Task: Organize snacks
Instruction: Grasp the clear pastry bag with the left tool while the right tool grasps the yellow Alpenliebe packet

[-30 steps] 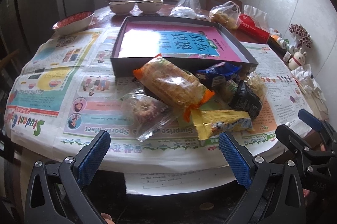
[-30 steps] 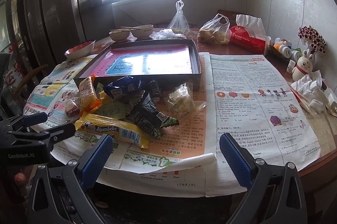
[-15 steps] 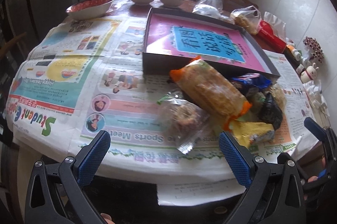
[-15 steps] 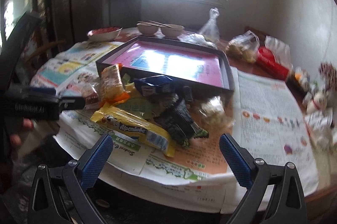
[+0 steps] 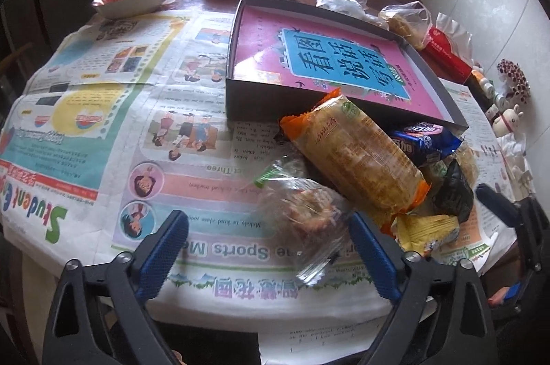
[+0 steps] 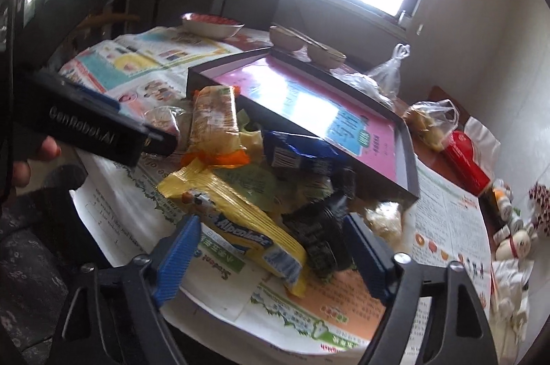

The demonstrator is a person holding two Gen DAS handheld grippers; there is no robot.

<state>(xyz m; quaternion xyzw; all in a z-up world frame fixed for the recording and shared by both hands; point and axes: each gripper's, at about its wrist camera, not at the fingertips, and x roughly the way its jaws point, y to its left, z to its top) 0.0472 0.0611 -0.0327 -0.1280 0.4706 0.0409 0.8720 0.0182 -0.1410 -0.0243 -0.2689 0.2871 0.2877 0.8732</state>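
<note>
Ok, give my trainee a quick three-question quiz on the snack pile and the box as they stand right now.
1. True or false: the shallow box already holds snack packets.
2. Which packet lies on top of the pile, one end against the box wall?
A. orange-ended cracker pack
B. yellow Alpenliebe pack
C. black packet
3. Fill in: the clear-wrapped pastry sits ahead of the ____ gripper.

Key: 1 false, only a pink booklet lies inside. 2 A. 3 left; its jaws are closing, not yet pressing on anything.
</note>
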